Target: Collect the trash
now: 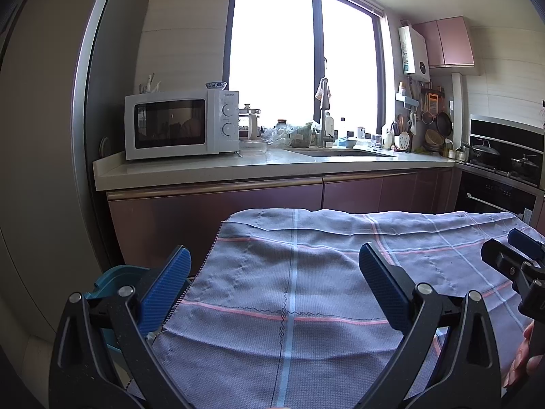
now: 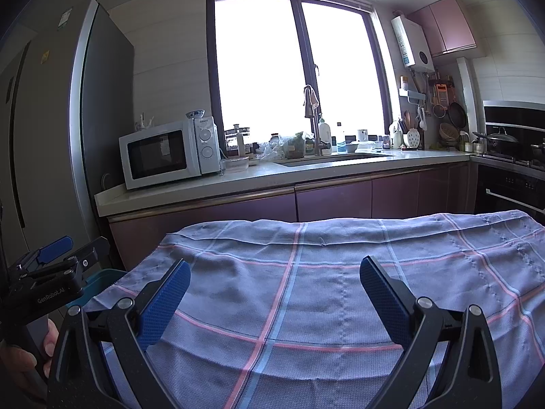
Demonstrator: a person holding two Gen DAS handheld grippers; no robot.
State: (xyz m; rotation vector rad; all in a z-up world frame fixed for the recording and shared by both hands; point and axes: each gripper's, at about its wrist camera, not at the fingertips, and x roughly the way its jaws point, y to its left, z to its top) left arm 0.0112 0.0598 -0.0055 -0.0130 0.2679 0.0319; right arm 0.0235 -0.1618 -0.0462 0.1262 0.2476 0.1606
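Both grippers, left [image 1: 274,284] and right [image 2: 275,293], hung spread wide, empty, over the cloth [image 1: 306,272]. I saw no trash on it; teal bin [image 1: 114,277] sat at 9 o'clock. Can't judge weight or grip pt yet.

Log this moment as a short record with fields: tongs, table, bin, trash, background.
left tongs: open, empty, above the cloth
right tongs: open, empty, above the cloth
table: covered by a grey checked cloth, nothing lying on it
bin: teal container beside the table's left edge, contents hidden
trash: none visible on the cloth
background: white microwave on the counter, sink under the window
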